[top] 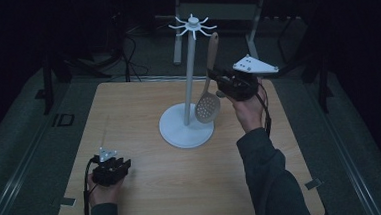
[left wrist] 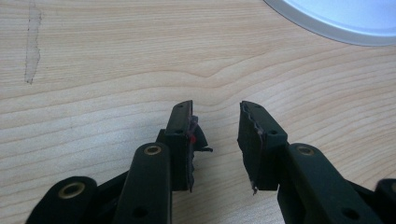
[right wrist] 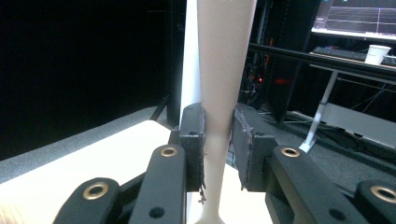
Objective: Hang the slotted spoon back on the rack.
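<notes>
While jaws grip slotted spoon (top: 209,89), stand (top: 187,82) beside

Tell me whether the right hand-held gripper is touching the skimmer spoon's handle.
Touching. The right gripper view shows the right hand-held gripper with both jaw pads pressed against the skimmer spoon's handle, no gap on either side.

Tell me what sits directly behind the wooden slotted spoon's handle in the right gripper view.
Behind the wooden slotted spoon's handle a strip of the white stand's upright pole shows at its left edge. The rest of the pole is covered by the handle and the right gripper clamping it.
</notes>
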